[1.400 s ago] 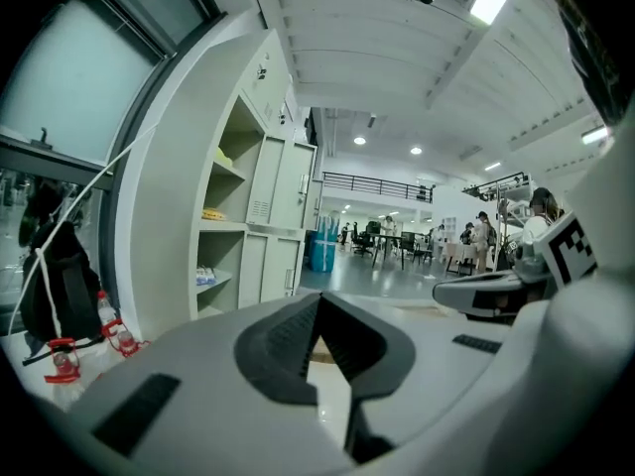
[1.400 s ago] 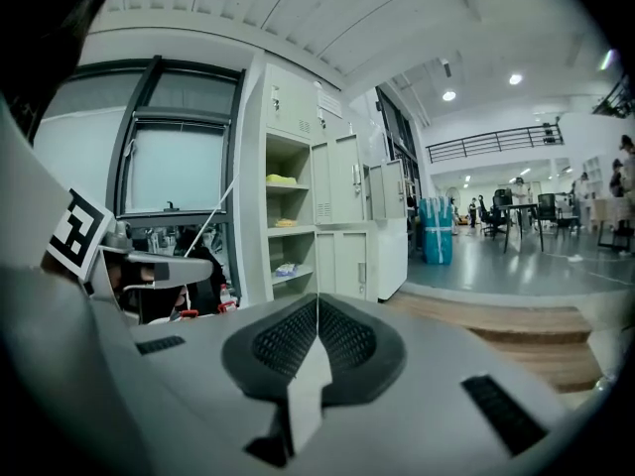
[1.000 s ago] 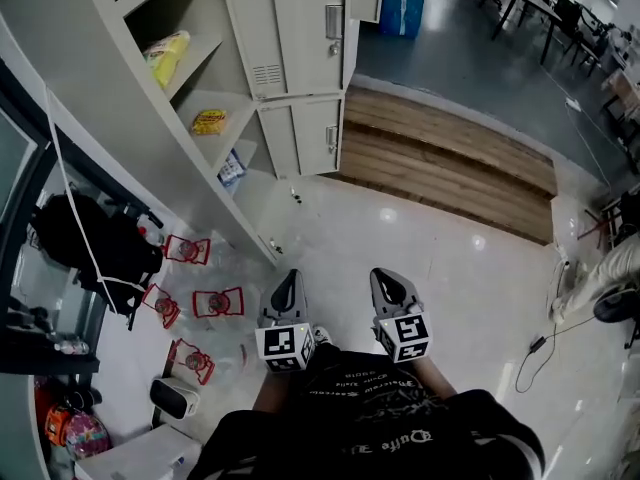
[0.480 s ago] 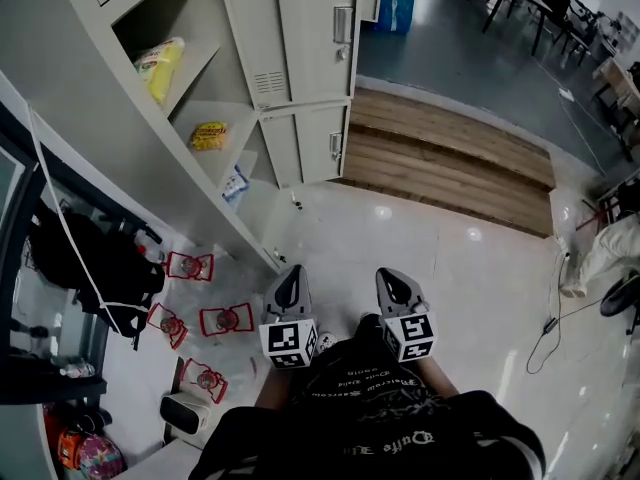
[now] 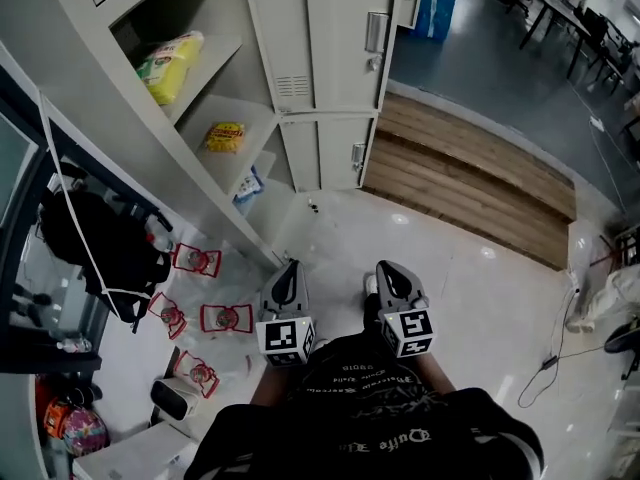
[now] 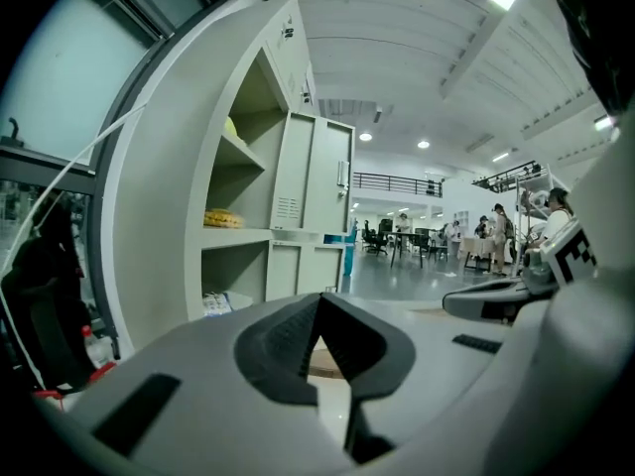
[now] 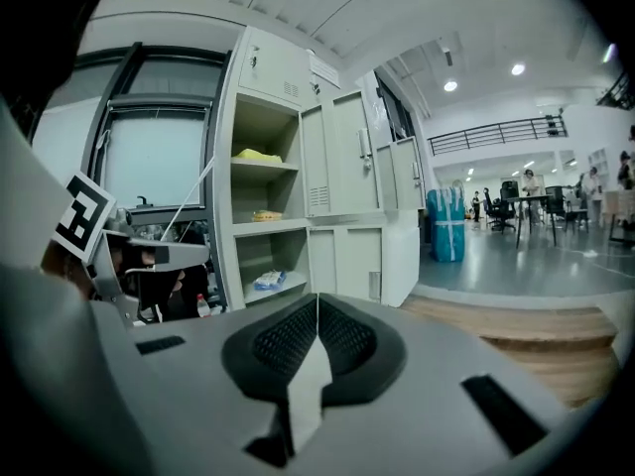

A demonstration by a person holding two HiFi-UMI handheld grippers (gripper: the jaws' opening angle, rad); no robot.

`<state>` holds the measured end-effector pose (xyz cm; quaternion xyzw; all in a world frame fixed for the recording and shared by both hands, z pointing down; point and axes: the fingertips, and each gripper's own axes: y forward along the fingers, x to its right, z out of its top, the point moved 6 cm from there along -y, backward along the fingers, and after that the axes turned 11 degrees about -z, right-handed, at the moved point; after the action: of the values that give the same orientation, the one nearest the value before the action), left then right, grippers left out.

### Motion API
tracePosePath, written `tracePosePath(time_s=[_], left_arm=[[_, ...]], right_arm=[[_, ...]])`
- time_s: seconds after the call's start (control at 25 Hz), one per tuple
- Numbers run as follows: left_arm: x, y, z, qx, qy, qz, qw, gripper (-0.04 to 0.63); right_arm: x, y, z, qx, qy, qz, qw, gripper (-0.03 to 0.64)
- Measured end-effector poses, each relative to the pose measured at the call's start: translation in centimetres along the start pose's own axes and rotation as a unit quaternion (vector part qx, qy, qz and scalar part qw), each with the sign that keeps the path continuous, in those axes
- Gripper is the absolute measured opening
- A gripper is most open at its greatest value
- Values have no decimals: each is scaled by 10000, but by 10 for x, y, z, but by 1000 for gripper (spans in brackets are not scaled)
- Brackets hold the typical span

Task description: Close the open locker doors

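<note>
Left gripper (image 5: 289, 268), right gripper (image 5: 387, 270): my jaws clenched, empty. Open locker doors (image 5: 340, 38) run off frame top; shelf packet (image 5: 248, 186) blurred, possibly tissues.

Your right gripper (image 7: 317, 313) faces the tall pale grey metal lockers (image 7: 226, 216), jaws pressed together with nothing between them. The upper locker door (image 7: 342, 157) and lower locker door (image 7: 347, 261) stand open, and a yellow packet (image 7: 256, 155) lies on an upper shelf.
</note>
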<state>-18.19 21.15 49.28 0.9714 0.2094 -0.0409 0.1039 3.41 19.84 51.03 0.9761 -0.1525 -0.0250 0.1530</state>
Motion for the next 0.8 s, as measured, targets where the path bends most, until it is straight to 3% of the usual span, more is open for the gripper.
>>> tracePosePath(time_s=[0.36,0.8], left_arm=[[5,76,26,70,-176,625,9979,7],[14,148,48,223,-340,1454,9885,8]], right_arm=[[71,84,46,320,-57,634,9975,6],[133,175,104,589,-198,1666,9841,11]])
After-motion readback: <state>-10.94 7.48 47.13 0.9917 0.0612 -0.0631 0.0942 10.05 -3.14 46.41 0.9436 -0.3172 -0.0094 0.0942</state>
